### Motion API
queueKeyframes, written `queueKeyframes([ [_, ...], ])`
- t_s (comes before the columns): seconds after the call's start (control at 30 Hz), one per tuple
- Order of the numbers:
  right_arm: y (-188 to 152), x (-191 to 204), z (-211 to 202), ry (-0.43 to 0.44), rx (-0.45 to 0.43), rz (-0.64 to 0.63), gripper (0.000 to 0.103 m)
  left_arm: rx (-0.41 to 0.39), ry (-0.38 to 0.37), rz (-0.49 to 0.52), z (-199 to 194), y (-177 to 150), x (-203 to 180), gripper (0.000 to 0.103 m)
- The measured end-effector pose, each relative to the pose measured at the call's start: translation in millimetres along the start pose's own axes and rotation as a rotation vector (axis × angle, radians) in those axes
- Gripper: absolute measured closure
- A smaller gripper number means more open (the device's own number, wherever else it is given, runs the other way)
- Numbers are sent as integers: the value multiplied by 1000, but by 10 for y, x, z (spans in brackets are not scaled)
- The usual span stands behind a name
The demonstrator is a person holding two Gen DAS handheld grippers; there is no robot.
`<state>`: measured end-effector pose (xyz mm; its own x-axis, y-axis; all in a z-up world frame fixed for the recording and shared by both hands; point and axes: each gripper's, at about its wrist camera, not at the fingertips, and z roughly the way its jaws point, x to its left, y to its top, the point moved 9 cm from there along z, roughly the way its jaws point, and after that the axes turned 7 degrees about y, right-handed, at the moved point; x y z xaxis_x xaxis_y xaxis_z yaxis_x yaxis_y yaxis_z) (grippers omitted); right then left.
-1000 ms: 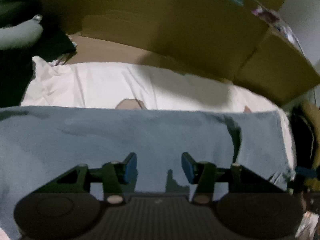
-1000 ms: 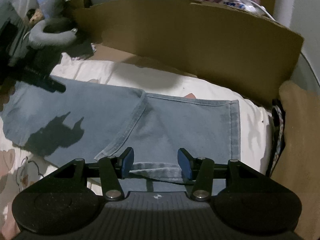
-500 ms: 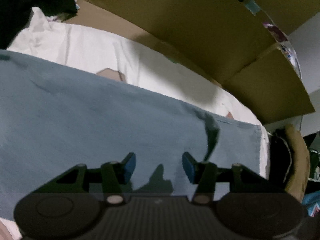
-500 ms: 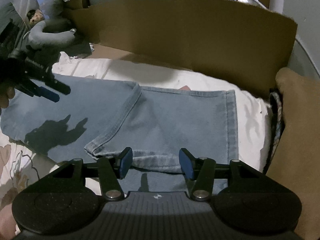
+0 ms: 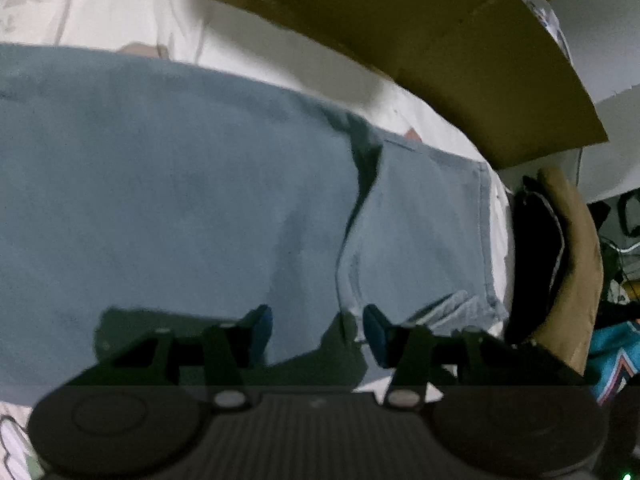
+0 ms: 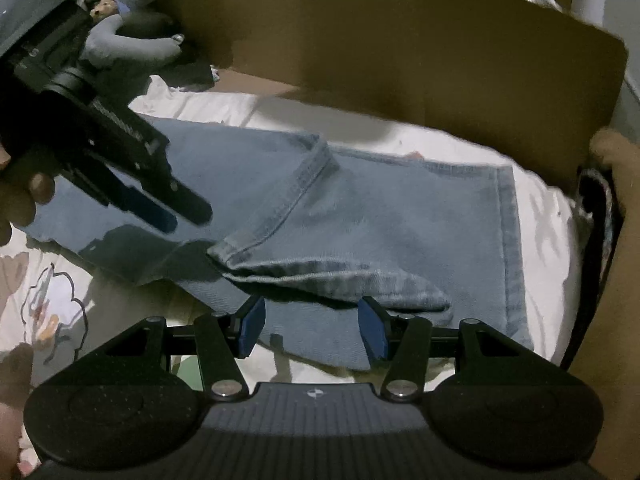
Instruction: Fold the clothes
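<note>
Lying flat on the white sheet (image 6: 544,216) ahead of both grippers: blue jeans (image 6: 380,208), one leg folded across, its hem just beyond the right gripper (image 6: 311,326). Hovering with fingers spread, holding nothing. Left gripper (image 5: 317,332) likewise spread and empty, hanging over the denim. Cardboard wall (image 6: 420,52) standing beyond the sheet.
</note>
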<state>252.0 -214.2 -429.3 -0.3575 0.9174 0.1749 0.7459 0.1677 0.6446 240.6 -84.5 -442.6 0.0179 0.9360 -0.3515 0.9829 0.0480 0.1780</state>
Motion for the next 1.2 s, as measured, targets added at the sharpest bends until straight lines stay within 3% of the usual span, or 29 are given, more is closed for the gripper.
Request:
queueKeyframes([
  [0.3, 89, 5, 28, -22, -13, 10, 45, -13, -82, -14, 50, 9, -115, 51],
  [0.5, 89, 47, 37, -29, -15, -16, 45, -6, -103, -21, 135, 55, -147, 51],
  [0.57, 80, 49, 38, -27, -13, -16, 45, 2, -111, -26, 161, 54, -159, 58],
  [0.73, 94, 42, 35, -18, -19, -9, 44, 22, -131, -39, 226, 53, -189, 63],
  [1.13, 99, 73, 31, -2, -19, -10, 44, 77, -140, -52, 413, -49, -152, 57],
  [1.2, 105, 73, 23, -1, -24, -12, 44, 74, -148, -58, 443, -22, -182, 61],
])
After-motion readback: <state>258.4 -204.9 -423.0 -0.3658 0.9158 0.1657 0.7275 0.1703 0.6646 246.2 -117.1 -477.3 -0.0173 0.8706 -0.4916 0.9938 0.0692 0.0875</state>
